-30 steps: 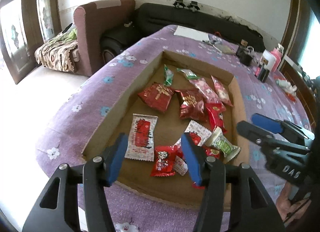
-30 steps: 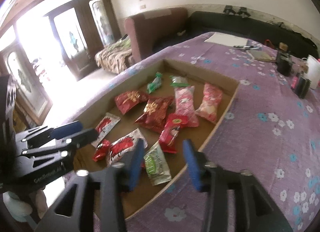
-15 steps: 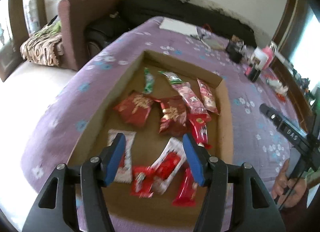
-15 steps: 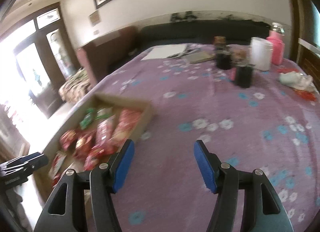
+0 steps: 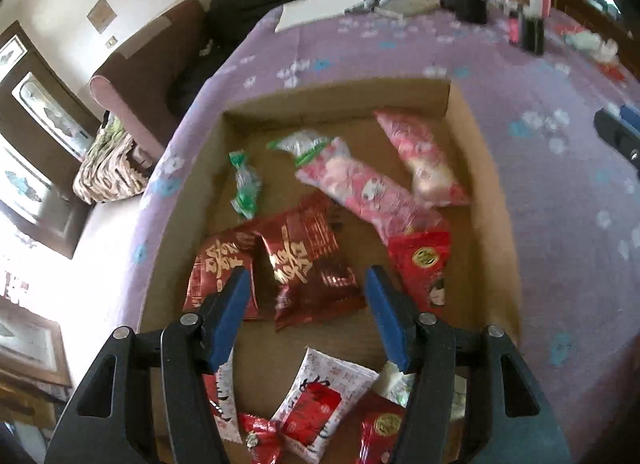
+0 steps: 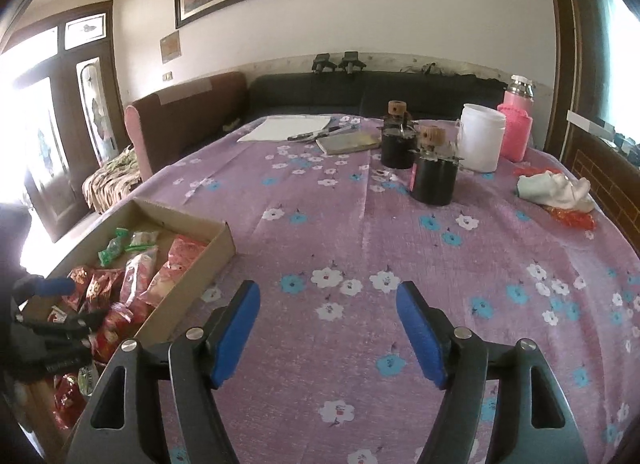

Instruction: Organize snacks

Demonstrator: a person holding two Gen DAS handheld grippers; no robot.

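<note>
A table [image 6: 360, 224] under a purple flowered cloth fills both views. On its left part lies a shallow cardboard box [image 5: 492, 200], open on top, with the snacks loose on its floor.

The left claw [image 5: 308, 292] hangs over the near half of the box, tilted down, its blue pads spread with nothing between them. Seen past the pads, a dark red pack [image 5: 312, 264] with gold script lies framed in the gap, below the tips and apart from them. A second red pack [image 5: 218, 268] lies partly behind the left pad, overlapped by the first. A bright red pack [image 5: 424, 264] sits just right of the right pad. Beyond these, two pink packs [image 5: 360, 184] lie slanted toward the far right corner, and a small green sweet [image 5: 244, 188] lies near the far left wall. Nearer than the pads, a white-and-red pack [image 5: 320, 408] lies between the claw's black arms.

The right claw [image 6: 328, 320] is off the box, over bare cloth to its right, well apart from the snacks. Its jaws have just been opening; they stand wide with nothing between them. The box corner [image 6: 224, 240] lies to its left.

At the far side of the table stand two black jars [image 6: 432, 180], a white tub [image 6: 480, 136] and a pink flask [image 6: 516, 128].
</note>
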